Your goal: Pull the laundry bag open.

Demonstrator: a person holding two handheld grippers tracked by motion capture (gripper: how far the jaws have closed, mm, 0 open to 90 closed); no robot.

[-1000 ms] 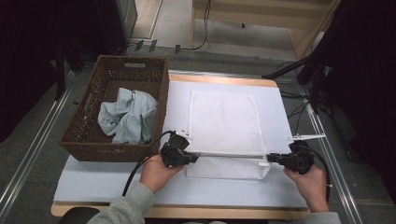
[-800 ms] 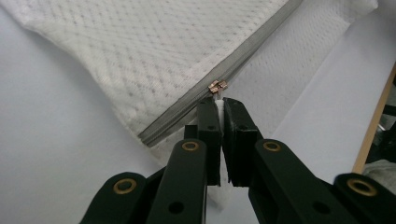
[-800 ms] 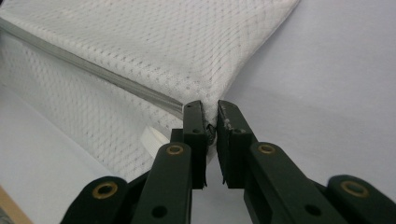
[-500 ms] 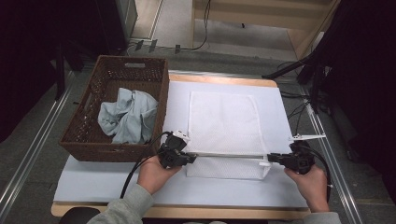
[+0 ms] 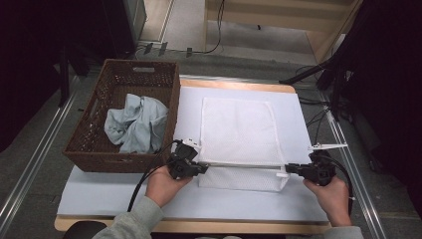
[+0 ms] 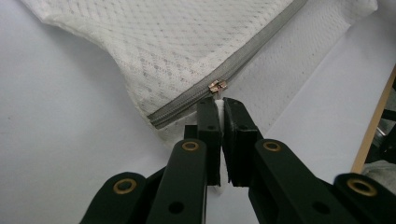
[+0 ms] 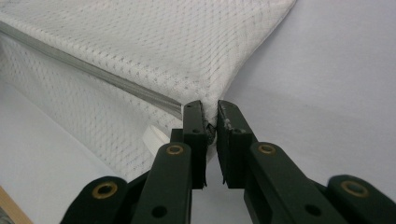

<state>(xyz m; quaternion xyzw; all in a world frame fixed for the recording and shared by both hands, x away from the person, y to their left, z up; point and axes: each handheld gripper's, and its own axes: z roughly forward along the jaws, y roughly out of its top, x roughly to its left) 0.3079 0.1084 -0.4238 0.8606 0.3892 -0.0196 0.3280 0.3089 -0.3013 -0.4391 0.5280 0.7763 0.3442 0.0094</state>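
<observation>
On worktop, left tongs (image 6: 220, 105) clenched on zipper pull (image 6: 217, 87), right tongs (image 7: 210, 112) clenched on mesh bag (image 5: 238, 132) corner (zipper apparently shut); unzipping, loading left.

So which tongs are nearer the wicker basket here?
Left. The left tongs sit just off the wicker basket at its near right corner, shut on the mesh bag by its zipper pull. The right tongs grip the bag's opposite end, farther away.

A white mesh bag (image 5: 238, 134) lies flat on the tabletop (image 5: 99, 194) — left tongs (image 5: 205, 168) and right tongs (image 5: 287, 169) at its near corners. Beside it, a wicker basket (image 5: 89, 149) holds a grey cloth (image 5: 135, 123).
</observation>
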